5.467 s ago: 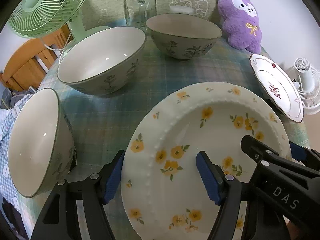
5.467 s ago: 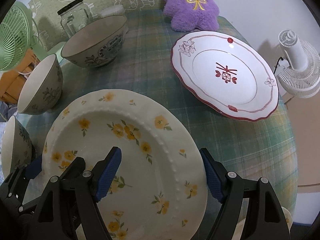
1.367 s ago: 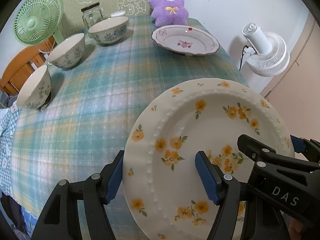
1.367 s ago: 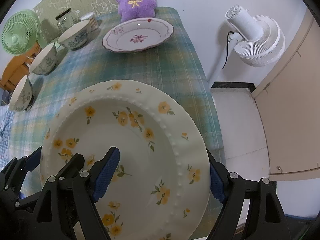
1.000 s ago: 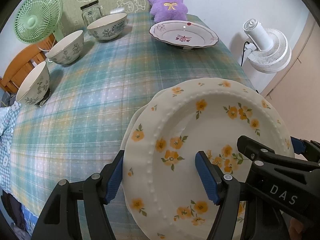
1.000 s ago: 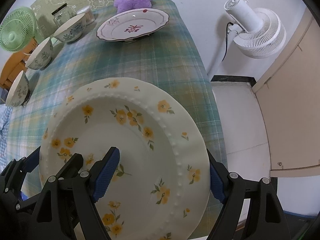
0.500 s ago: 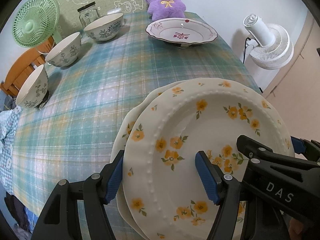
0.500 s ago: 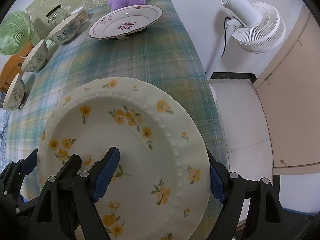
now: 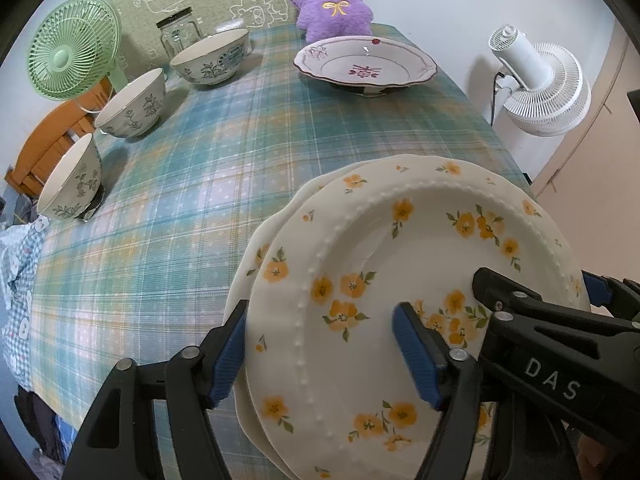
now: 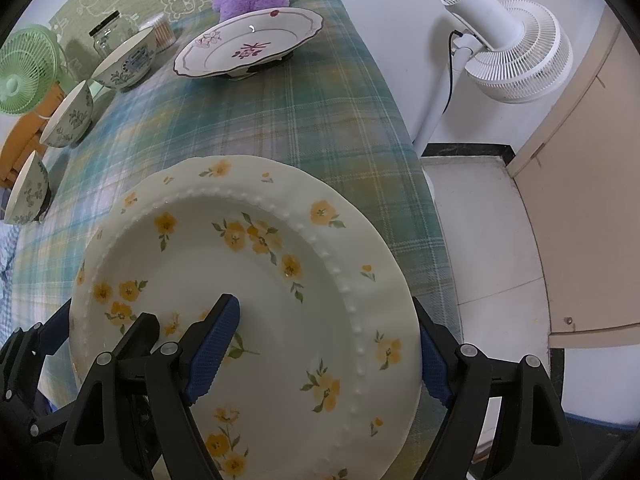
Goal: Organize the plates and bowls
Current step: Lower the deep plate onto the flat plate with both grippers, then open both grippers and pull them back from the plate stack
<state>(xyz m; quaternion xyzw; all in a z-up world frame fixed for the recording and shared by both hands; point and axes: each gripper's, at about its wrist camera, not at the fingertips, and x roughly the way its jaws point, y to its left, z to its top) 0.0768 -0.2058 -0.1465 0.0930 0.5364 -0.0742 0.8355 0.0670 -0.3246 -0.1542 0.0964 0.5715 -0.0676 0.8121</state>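
Both grippers hold a cream plate with yellow flowers (image 9: pixel 400 248), also in the right wrist view (image 10: pixel 260 280). My left gripper (image 9: pixel 320 352) is shut on its left rim, my right gripper (image 10: pixel 324 344) on its right rim. It hovers just above a second cream plate (image 9: pixel 256 256) lying at the table's near right corner, whose rim peeks out at the left. A red-patterned plate (image 9: pixel 364 64) sits far right. Three floral bowls (image 9: pixel 210 60) (image 9: pixel 132 104) (image 9: pixel 70 180) stand along the left side.
The table has a green plaid cloth (image 9: pixel 200 168). A green fan (image 9: pixel 72 48), a glass jar (image 9: pixel 176 34) and a purple plush toy (image 9: pixel 332 0) stand at the back. A white floor fan (image 10: pixel 512 52) stands off the table's right edge.
The flowered plate has come back from the table's middle to the near right corner. The second cream plate has come into view beneath it, and the gap between them has narrowed.
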